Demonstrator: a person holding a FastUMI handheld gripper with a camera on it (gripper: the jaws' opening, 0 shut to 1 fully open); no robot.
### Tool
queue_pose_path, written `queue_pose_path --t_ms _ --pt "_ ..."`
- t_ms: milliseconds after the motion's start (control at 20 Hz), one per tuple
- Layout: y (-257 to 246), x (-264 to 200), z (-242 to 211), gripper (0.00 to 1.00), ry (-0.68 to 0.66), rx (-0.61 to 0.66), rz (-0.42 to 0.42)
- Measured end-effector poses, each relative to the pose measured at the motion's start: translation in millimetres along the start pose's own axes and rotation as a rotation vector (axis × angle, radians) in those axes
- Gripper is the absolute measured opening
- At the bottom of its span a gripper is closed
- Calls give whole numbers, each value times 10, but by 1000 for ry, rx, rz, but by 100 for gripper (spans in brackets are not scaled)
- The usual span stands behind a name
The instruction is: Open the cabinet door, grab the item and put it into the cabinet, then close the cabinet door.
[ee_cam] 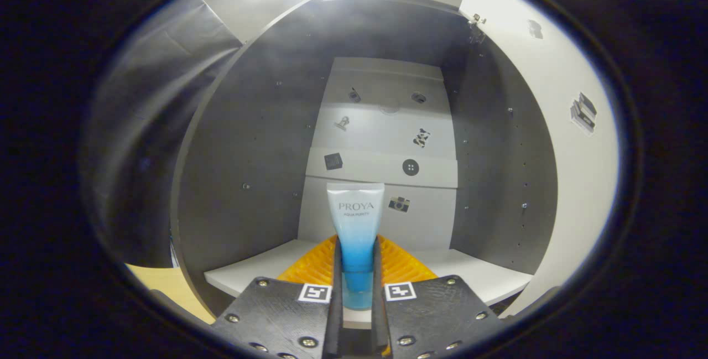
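Observation:
A white-to-blue cosmetic tube (355, 232) stands upright between my fingers, cap end down. My gripper (357, 254) is shut on the tube, both fingers pressing its lower blue part. Beyond it the cabinet (249, 143) is open, with dark grey side walls and a pale back panel carrying small stickers. The tube is held over the front of the cabinet's white bottom shelf (475, 276). The white cabinet door (575, 143) is swung open to the right of the fingers, its hinge at the top.
A light wooden tabletop (160, 287) shows below the cabinet to the left of the fingers. Grey cloth (149, 99) hangs beside the cabinet's left wall. The cabinet's inside holds nothing besides the stickers on its back panel.

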State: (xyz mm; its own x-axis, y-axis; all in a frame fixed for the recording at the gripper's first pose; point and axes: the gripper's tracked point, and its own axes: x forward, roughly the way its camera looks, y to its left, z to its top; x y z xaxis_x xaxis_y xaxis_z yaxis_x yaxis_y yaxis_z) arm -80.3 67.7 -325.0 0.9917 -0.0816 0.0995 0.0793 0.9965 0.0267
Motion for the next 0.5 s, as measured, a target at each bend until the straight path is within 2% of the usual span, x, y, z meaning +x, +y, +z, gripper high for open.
queue_pose_path --t_ms 50,100,200,250,400,450,500 --pt "5 -10 4 21 -6 -7 2" --pt "4 -34 17 26 -8 -15 0" --pt "-7 -91 20 27 -8 -14 -10" --pt "-19 -97 24 33 -7 -10 -13" --pt "-42 -140 30 34 -8 -16 -17" --pt "-47 -155 32 43 -12 -20 -17" --pt "-54 -169 35 43 -15 -26 -18"
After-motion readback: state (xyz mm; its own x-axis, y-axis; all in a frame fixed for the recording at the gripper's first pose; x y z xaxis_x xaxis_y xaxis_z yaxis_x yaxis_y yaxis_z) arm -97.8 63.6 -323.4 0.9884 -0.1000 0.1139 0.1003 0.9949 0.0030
